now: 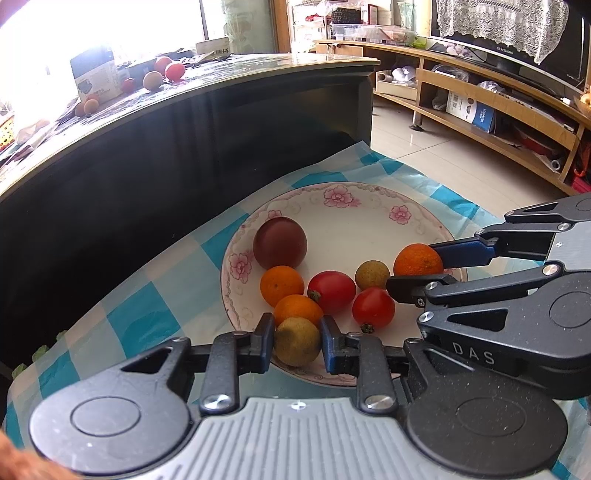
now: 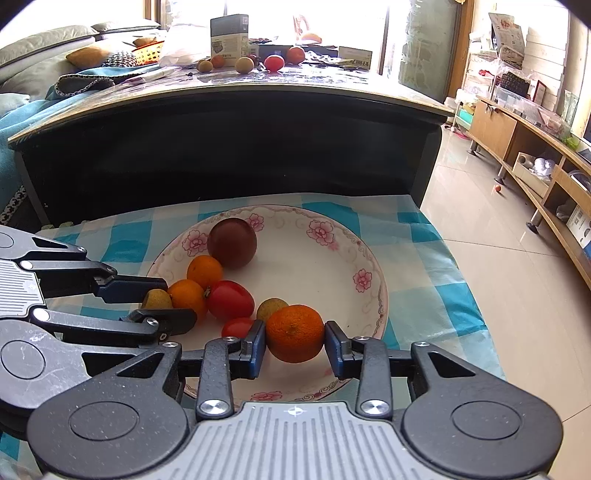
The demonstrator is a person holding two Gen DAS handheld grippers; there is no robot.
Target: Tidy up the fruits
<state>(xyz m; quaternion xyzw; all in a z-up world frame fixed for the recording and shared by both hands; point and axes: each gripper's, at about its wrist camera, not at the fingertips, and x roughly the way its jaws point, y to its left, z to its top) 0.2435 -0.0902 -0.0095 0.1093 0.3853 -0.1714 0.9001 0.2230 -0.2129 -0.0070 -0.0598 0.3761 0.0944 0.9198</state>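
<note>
A flowered white plate (image 1: 369,192) (image 2: 380,295) on a blue-checked cloth holds a dark purple fruit (image 1: 279,242), two small oranges (image 1: 281,285), two red tomatoes (image 1: 331,291) and a greenish-brown fruit (image 1: 372,274). At the plate's near rim my left gripper (image 1: 297,328) is shut on another greenish-brown fruit (image 1: 297,343). My right gripper (image 2: 294,332) is shut on a larger orange (image 2: 294,334) just over the plate. In the left wrist view it comes in from the right. Each gripper sits beside the other, with the tomatoes between them.
A tall dark table (image 2: 229,122) stands right behind the cloth (image 2: 443,295). Its top carries more fruit (image 2: 274,62) and a carton (image 2: 229,35). A low wooden shelf unit (image 2: 535,155) runs along the right over tiled floor (image 2: 498,258).
</note>
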